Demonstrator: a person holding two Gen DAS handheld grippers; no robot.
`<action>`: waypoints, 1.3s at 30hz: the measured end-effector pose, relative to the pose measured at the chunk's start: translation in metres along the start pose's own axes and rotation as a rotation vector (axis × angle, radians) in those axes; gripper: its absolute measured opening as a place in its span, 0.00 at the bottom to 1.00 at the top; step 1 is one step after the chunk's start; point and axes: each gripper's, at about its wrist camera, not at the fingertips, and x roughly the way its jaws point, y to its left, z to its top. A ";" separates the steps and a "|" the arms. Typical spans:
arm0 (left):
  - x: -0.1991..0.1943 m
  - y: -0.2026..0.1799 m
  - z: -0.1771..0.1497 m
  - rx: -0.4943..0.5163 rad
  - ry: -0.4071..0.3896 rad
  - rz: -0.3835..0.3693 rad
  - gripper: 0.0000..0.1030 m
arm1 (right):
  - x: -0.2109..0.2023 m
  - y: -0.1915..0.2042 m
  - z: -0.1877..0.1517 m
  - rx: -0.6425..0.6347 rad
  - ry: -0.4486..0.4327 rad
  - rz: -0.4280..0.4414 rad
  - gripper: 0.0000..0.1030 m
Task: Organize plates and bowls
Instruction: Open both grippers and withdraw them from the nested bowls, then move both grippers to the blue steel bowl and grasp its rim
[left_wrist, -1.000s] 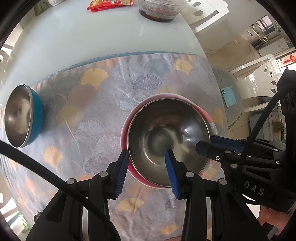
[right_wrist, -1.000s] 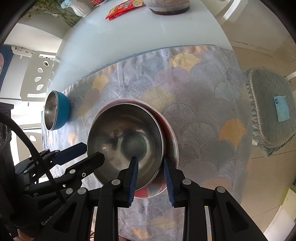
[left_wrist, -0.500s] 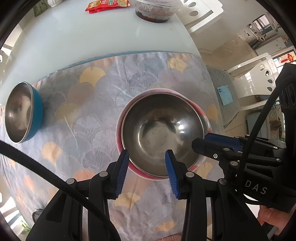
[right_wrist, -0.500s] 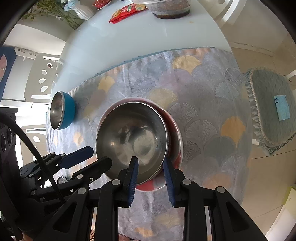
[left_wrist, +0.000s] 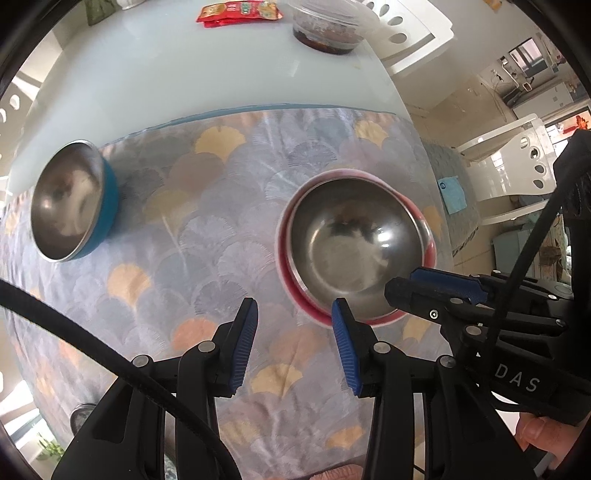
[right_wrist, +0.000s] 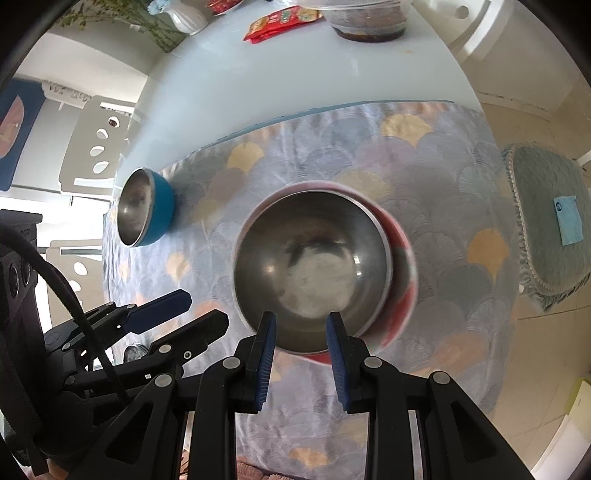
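A steel bowl (left_wrist: 354, 243) sits on a red plate (left_wrist: 428, 236) on the patterned cloth; both show in the right wrist view, the bowl (right_wrist: 310, 266) and the plate (right_wrist: 402, 266). A blue bowl with a steel inside (left_wrist: 72, 201) stands to the left, also in the right wrist view (right_wrist: 146, 206). My left gripper (left_wrist: 293, 314) is open and empty, just left of the plate's near edge. My right gripper (right_wrist: 301, 325) is open and empty, its fingertips at the steel bowl's near rim; it also shows in the left wrist view (left_wrist: 417, 284).
The patterned cloth (left_wrist: 207, 229) covers the near part of a white table (left_wrist: 184, 81). At the far edge lie a red snack packet (left_wrist: 236, 11) and a lidded food container (left_wrist: 328, 29). White chairs (left_wrist: 524, 162) and a cushioned stool (right_wrist: 546, 221) stand to the right.
Both grippers have pulled back and up from the steel bowl. The left gripper has shifted left, off the bowl's rim. The bowl stays on the red plate.
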 end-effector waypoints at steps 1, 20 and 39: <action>-0.002 0.003 -0.002 -0.003 -0.002 -0.001 0.38 | 0.000 0.004 -0.001 -0.003 0.000 0.000 0.26; -0.031 0.101 -0.053 -0.124 -0.025 0.007 0.40 | 0.036 0.113 -0.016 -0.106 0.032 0.018 0.26; -0.074 0.259 -0.003 -0.278 -0.110 0.087 0.41 | 0.055 0.213 0.052 -0.148 -0.049 0.092 0.26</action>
